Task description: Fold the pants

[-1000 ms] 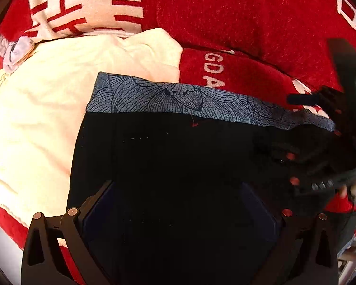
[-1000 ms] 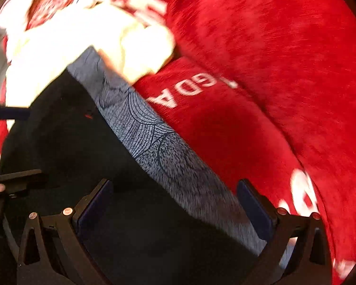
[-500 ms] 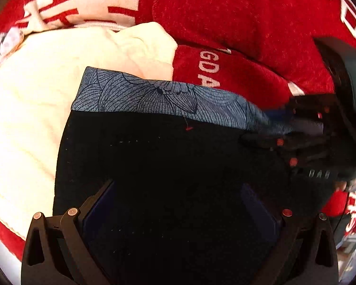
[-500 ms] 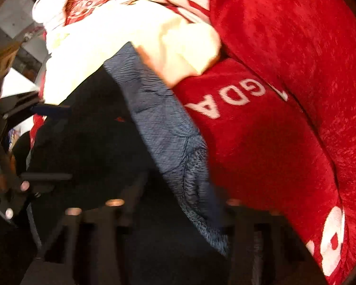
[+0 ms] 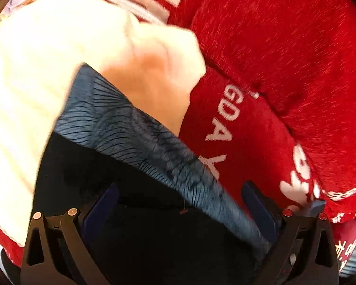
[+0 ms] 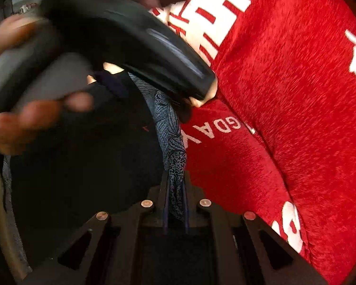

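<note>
While your right gripper (image 6: 175, 204) pinches the blue patterned band (image 6: 170, 128) of the dark pants (image 5: 130, 213) lying on the red blanket (image 5: 284, 59), your left gripper (image 5: 182, 209) hangs wide over them, holding nothing. Next, I think, close it on the band too, then fold.

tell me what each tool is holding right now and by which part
The right tool pinches the pants by their patterned blue waistband; the left tool holds nothing.
</note>
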`<state>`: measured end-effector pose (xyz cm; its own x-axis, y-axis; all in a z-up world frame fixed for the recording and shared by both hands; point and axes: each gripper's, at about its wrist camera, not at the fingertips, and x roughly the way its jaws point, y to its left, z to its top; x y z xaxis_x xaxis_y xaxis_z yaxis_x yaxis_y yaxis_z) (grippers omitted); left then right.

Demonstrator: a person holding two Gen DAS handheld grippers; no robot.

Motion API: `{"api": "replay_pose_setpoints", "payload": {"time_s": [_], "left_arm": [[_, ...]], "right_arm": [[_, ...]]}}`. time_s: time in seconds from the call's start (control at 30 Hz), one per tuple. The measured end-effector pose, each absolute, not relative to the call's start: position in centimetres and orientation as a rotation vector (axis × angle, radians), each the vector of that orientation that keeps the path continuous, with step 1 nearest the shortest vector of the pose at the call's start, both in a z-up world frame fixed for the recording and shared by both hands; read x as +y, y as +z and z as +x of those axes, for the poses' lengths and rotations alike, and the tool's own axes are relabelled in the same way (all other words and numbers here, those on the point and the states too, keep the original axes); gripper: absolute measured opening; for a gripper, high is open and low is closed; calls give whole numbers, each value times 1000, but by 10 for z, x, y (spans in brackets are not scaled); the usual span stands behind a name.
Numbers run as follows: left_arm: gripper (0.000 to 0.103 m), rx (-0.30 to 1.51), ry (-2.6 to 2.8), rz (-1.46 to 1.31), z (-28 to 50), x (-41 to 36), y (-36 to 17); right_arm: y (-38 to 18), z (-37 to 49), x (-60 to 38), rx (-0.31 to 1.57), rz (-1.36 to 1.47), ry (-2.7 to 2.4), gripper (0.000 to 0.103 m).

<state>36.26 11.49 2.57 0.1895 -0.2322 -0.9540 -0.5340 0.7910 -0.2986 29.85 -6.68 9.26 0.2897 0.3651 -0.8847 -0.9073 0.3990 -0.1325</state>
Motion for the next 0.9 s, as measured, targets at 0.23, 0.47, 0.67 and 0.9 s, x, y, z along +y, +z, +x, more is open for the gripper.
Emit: {"api": "replay_pose_setpoints", "payload": {"time_s": [0.23,0.47,0.67,0.9], "left_arm": [[19,1346,196,-661,339,94,43],[13,1259,229,-564,295,75,74],[13,1212,236,-533,275,65,77],[13,1202,240,-564,264,64,81]], "right_arm": [[94,267,-65,834,-739,910,7],[103,251,-85,838,-603,773,7],[122,283,-157,1000,-185,551,74],[107,387,-189,1300,174,142,101]]}}
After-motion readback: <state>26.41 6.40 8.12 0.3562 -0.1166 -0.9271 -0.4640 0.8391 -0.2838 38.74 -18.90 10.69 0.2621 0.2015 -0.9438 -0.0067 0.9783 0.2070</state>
